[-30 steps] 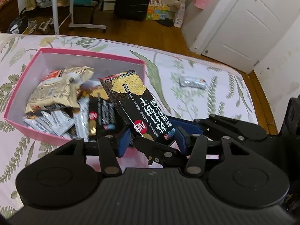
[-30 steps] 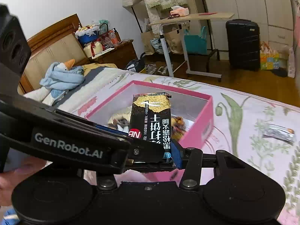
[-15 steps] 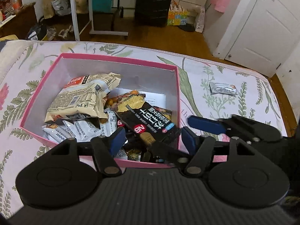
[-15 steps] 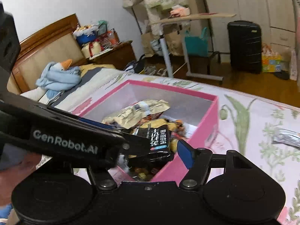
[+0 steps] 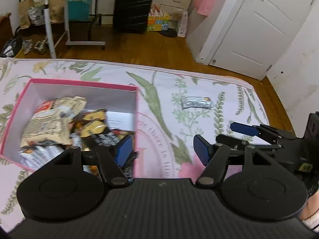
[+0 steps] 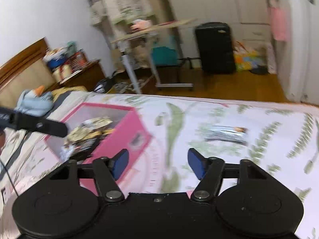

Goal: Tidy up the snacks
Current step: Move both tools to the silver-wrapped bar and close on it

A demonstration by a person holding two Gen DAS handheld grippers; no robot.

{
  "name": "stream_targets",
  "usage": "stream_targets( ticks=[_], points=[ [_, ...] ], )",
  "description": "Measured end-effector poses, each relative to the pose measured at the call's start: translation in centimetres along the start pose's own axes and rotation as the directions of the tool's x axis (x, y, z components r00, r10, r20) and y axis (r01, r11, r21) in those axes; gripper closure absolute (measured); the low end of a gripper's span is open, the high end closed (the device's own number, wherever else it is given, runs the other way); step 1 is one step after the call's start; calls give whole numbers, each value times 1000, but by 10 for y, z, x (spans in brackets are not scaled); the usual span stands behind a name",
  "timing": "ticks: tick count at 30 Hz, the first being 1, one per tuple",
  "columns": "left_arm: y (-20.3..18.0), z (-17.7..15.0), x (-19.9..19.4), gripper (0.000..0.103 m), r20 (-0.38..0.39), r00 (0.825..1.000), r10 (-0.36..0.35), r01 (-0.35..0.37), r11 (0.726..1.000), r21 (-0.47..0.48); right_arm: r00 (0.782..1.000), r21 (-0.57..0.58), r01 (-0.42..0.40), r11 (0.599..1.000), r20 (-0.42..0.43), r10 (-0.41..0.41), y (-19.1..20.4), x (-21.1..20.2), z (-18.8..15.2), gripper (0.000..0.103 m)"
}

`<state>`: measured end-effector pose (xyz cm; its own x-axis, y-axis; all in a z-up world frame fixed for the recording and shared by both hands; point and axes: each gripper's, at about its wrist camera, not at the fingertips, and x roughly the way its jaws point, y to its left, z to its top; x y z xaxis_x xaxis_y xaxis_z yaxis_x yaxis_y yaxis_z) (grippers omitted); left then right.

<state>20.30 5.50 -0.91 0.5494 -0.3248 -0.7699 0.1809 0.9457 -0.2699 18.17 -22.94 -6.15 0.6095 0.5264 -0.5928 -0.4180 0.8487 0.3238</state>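
Observation:
A pink box [image 5: 137,107] sits on the floral bedspread, holding several snack packets, among them a beige bag [image 5: 51,117] and a black cracker packet [image 5: 103,139]. The box also shows in the right wrist view [image 6: 123,137]. A silver snack packet [image 5: 196,102] lies alone on the bedspread to the right of the box; it also shows in the right wrist view [image 6: 225,132]. My left gripper [image 5: 162,149] is open and empty over the box's right edge. My right gripper [image 6: 157,163] is open and empty beside the box. It shows at the right of the left wrist view [image 5: 245,130].
The bed's far edge [image 5: 179,67] drops to a wood floor. Beyond it stand a rolling desk [image 5: 69,20], a black suitcase [image 5: 132,6] and a white door [image 5: 249,25]. A blue plush toy [image 6: 33,101] lies near the headboard.
The black cracker packet was let go into the pink box. Both grippers opened, pulled back and swung right, toward the silver packet.

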Motion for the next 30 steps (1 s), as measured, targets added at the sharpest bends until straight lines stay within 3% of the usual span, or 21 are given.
stream_targets(
  ticks=[9,13,17,25,30],
  points=[
    [-35,29,75,37,-28,999,-43,42,998,-36,997,154,42,987,61,-51,-68,9,13,48],
    [-35,50,119,38,-45,990,-130,122,981,-153,994,208,81,975,48,-93,-100,33,17,62],
    [-36,67,163,38,-44,986,-162,147,960,-237,992,291,96,952,45,-114,-128,57,18,62],
    [-51,73,237,38,-100,993,-67,44,976,-214,994,390,87,917,23,-105,-166,96,16,62],
    [-55,74,266,38,-80,996,-28,10,976,-216,993,409,105,906,-1,-115,-169,115,15,62]
  ],
)
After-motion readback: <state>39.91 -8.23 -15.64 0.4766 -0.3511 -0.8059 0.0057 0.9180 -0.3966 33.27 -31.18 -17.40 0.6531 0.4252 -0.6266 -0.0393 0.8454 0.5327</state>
